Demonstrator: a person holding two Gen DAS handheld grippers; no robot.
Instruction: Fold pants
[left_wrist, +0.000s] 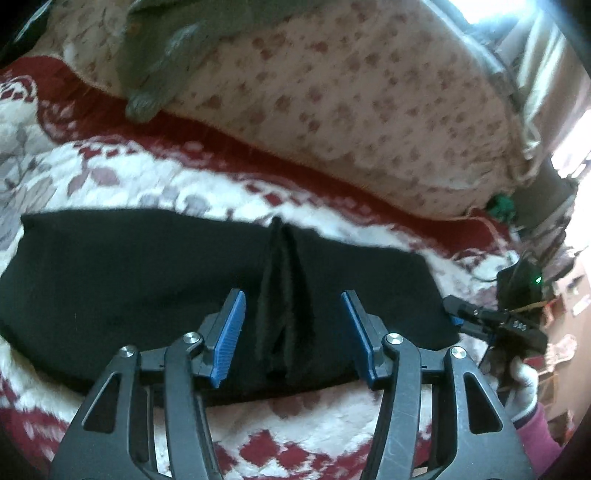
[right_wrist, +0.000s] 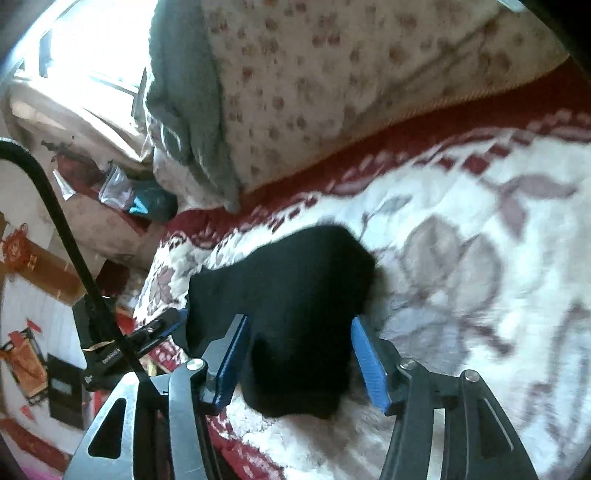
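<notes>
1. The black pants (left_wrist: 147, 280) lie folded into a wide dark band across a fleecy red-and-white floral blanket (left_wrist: 122, 177) on a bed.
2. In the left wrist view, the left gripper (left_wrist: 293, 306) hangs over the near edge of the pants with its jaws released and standing apart; the blue pads (left_wrist: 231, 338) press on nothing.
3. A raised pleat of black fabric (left_wrist: 280, 295) stands up between those pads, touching neither of them.
4. In the right wrist view, the right gripper (right_wrist: 301, 343) is likewise released, its jaws spread wide on either side of a bunched end of the pants (right_wrist: 295, 302).
5. Whether the right gripper's blue pads (right_wrist: 369, 363) brush the cloth is hard to tell; they do not pinch it.
6. That end of the pants rests on the blanket (right_wrist: 461, 229), humped up rather than flat, with the fleece showing around it on the right and in front.
7. Behind the blanket lies a cream quilt with small reddish flowers (left_wrist: 351, 103), and a grey-green cloth (left_wrist: 162, 62) is draped on it.
8. At the right edge of the left wrist view, the right gripper (left_wrist: 456, 314) shows beside the end of the pants, held by a hand in a white glove (left_wrist: 522, 384) with a pink sleeve (left_wrist: 539, 432).
9. A black cable (right_wrist: 62, 221) curves down the left side of the right wrist view.
</notes>
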